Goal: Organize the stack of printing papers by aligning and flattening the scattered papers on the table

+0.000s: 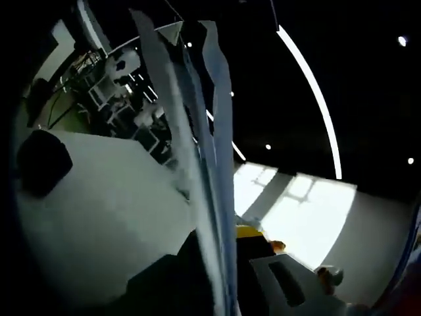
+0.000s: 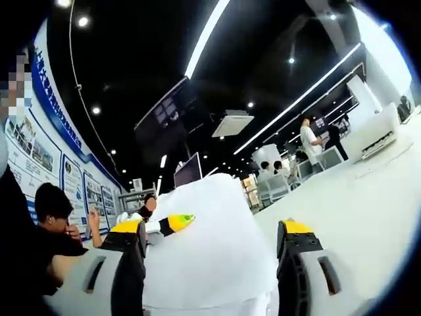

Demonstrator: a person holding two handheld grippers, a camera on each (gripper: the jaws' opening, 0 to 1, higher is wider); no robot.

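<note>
Under strip lights, left gripper (image 1: 220,263) seemingly pinches thin, wavy-edged papers (image 1: 197,145).

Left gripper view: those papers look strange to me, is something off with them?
Yes. The papers stand on edge, seen edge-on between the left gripper jaws, and their top edges are uneven and fanned apart instead of flush. In the right gripper view, a white sheet bulges up between the right gripper jaws, not flat.

Long white ceiling light strips (image 2: 207,33) ran across a dark ceiling. A blue-bordered wall of posters (image 2: 46,158) stood behind a seated dark-haired person (image 2: 52,224); two people (image 2: 319,138) stood farther off.
</note>
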